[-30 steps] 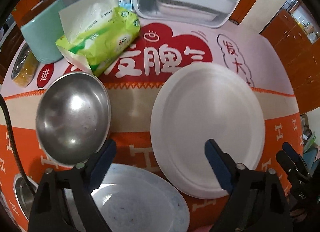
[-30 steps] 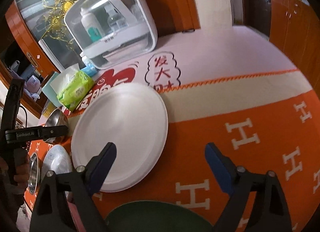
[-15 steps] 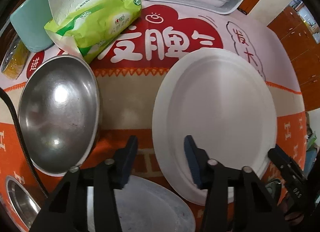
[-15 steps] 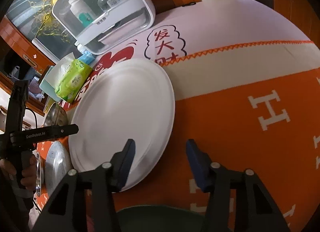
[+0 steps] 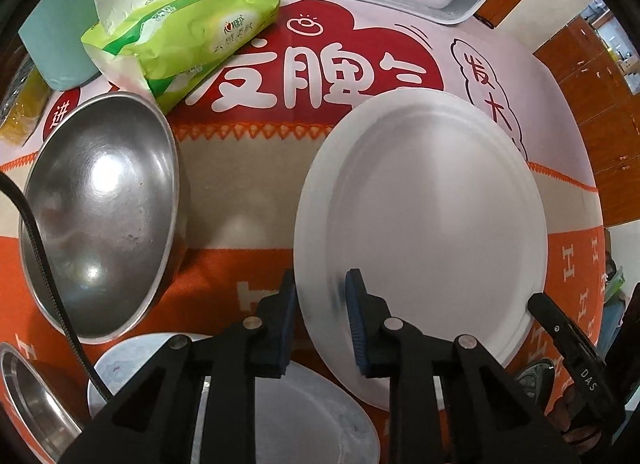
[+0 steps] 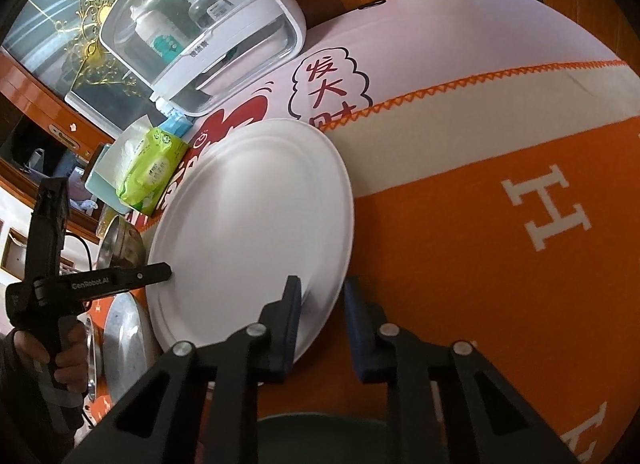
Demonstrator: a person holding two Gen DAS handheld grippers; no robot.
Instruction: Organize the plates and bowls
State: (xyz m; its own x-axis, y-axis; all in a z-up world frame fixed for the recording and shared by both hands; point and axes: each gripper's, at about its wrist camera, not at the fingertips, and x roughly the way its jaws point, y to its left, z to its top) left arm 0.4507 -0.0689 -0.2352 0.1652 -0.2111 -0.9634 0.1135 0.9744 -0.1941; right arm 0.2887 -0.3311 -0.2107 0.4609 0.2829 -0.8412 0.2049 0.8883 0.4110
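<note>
Here we hold both tools on one white paper plate (image 5: 432,216), which lies on the orange-and-cream cloth (image 6: 480,224) over the worktop. Our left tool (image 5: 322,304) has just been closing and now pinches the plate's left rim; our right tool (image 6: 320,304) has likewise been closing across the right rim. A steel bowl (image 5: 104,208) sits just beside the plate.

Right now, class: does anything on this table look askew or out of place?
Yes. The steel bowl sits tilted, its mouth facing sideways rather than up. The green tissue pack lies among the dishes, slumped against a teal container.
</note>
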